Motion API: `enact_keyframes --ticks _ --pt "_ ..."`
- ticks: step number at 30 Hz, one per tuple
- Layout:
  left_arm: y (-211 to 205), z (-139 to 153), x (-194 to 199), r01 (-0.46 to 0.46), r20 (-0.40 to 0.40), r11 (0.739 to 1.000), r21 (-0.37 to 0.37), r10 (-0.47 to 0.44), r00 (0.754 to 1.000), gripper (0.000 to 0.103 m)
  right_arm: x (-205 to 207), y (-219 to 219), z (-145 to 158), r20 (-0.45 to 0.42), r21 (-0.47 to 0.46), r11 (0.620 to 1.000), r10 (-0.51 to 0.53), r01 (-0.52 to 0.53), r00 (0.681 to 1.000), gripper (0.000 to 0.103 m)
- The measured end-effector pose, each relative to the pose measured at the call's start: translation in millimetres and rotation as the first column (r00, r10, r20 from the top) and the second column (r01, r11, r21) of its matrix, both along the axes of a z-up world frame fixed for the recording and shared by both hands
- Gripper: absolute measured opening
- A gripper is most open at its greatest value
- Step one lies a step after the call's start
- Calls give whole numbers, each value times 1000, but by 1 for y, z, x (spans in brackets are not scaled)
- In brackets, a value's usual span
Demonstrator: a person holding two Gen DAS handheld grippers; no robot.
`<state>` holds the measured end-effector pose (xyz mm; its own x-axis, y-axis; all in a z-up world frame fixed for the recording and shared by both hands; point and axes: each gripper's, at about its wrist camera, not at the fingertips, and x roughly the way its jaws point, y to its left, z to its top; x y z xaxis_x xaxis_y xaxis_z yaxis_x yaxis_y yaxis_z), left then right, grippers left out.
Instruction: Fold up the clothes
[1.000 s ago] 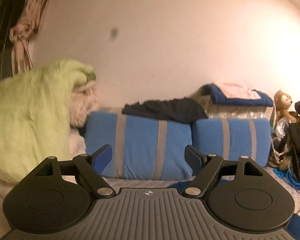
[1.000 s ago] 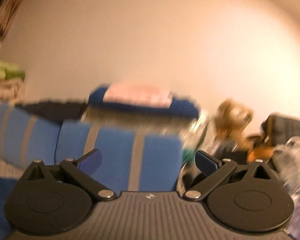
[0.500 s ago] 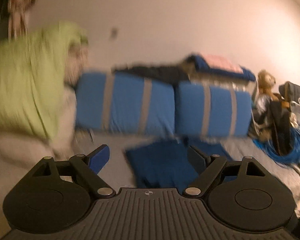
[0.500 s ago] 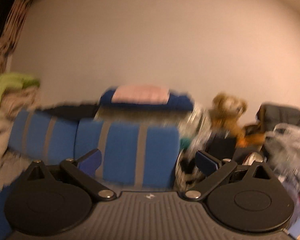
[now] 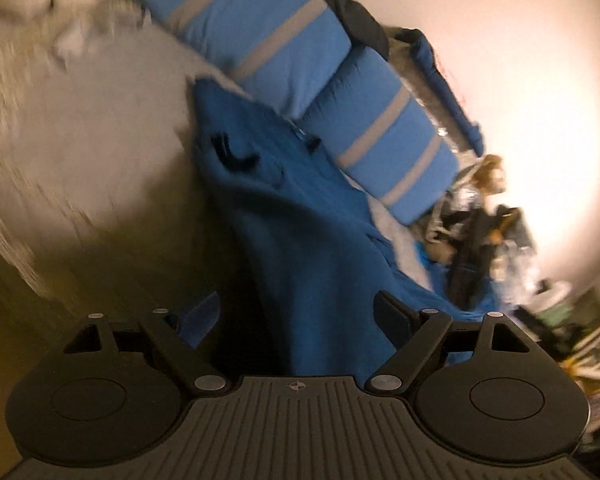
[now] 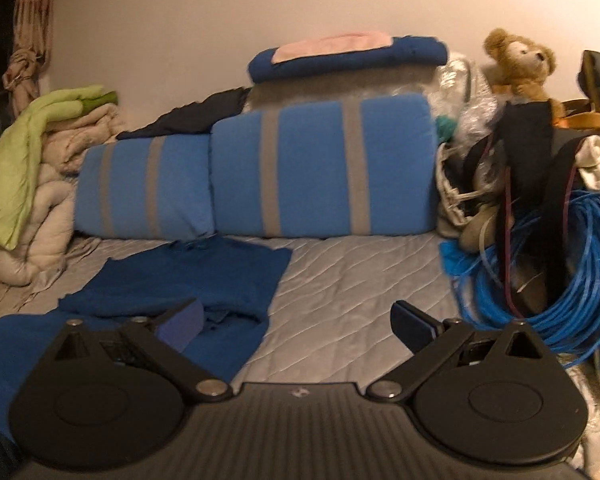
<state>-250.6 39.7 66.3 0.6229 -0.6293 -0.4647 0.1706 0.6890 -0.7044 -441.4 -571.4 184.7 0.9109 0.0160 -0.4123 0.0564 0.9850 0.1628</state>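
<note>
A dark blue garment lies spread on the grey quilted bed, partly folded over itself. In the tilted, blurred left wrist view the same garment fills the middle. My left gripper is open and empty, just above the garment's near part. My right gripper is open and empty, low over the bed at the garment's right edge, its left finger over the cloth.
Two blue pillows with grey stripes lie against the wall, folded blue and pink cloth on top. A green and beige bedding heap is at left. A teddy bear, bags and a blue cable coil crowd the right.
Both grippers have dropped toward the bed. The left one has tilted and swung down over the blue garment. The right view now takes in the bed and the garment. Both stay open.
</note>
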Motion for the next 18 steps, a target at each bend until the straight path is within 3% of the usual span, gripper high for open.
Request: enact_keyframes --ticks 2,3,4,7,13,18 --pt "2 -14 2 16 -24 998 -69 -18 1000 72 4 3 -4 -20 10 1000 23 -22 1000 103" --pt "3 -21 3 24 -37 995 -102 -28 999 55 5 4 -7 -33 19 999 37 -36 999 103" --pt "2 -27 5 31 -50 991 -131 -38 998 45 6 5 -11 -45 31 998 49 -47 998 103" --pt "2 -36 6 41 -55 978 -203 -53 997 33 10 5 -25 -86 82 994 74 -67 994 103" --pt "3 -33 0 53 -29 978 -202 -60 998 16 10 5 -58 -147 254 961 149 -109 978 102" --pt "2 -33 0 51 -27 978 -201 -58 998 16 9 7 -85 -168 435 889 234 -141 957 99"
